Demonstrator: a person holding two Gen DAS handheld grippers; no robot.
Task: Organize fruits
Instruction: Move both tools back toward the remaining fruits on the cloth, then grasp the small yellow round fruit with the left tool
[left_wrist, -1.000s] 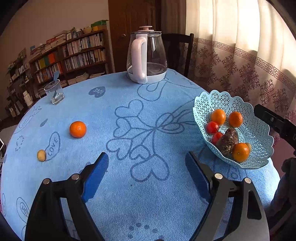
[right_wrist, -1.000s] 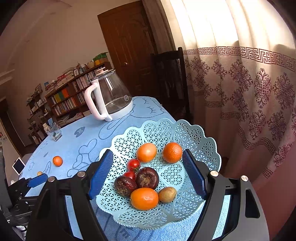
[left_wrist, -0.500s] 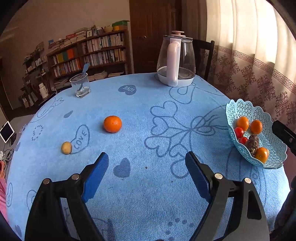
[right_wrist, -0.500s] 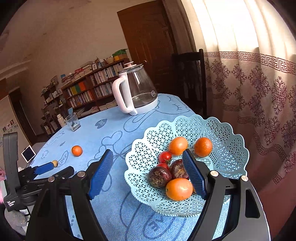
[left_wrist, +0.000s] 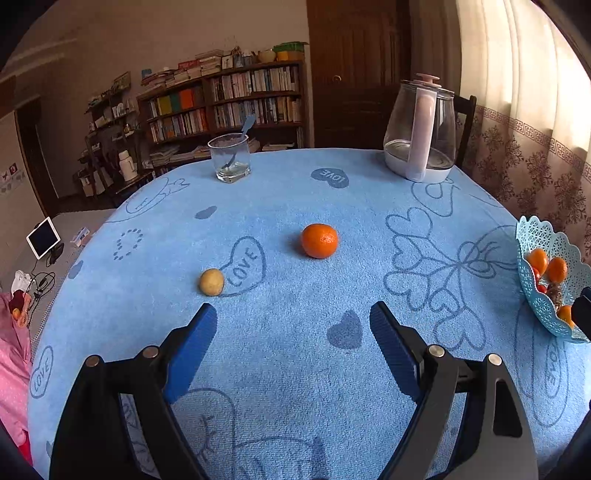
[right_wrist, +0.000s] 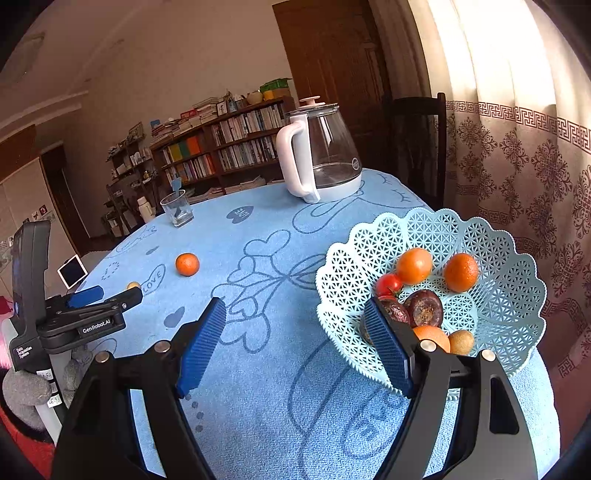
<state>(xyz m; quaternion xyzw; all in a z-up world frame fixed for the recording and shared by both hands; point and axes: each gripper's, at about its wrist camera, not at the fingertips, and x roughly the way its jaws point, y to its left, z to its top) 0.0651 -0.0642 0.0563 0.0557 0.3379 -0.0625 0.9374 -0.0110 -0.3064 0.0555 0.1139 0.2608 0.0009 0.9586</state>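
Note:
A loose orange (left_wrist: 320, 240) lies mid-table on the blue cloth, with a small yellow fruit (left_wrist: 212, 282) to its left. My left gripper (left_wrist: 291, 325) hangs open and empty just short of both. The orange (right_wrist: 187, 264) and the yellow fruit (right_wrist: 133, 285) also show in the right wrist view, beyond the left gripper (right_wrist: 103, 295). The pale blue lattice basket (right_wrist: 517, 295) holds oranges, tomatoes, dark passion fruits and a small brown fruit. My right gripper (right_wrist: 295, 325) is open and empty, its right finger in front of the basket's near rim. The basket (left_wrist: 532, 295) sits at the right edge of the left view.
A glass kettle (left_wrist: 421, 133) with a pink handle stands at the back right, and a glass (left_wrist: 229, 158) with a spoon stands at the back left. A dark chair (right_wrist: 417, 147) and a curtain lie behind the table. Bookshelves line the far wall.
Both grippers have swung left across the table. The basket slid to the right in both views, and the loose orange and yellow fruit now sit in front of the left gripper.

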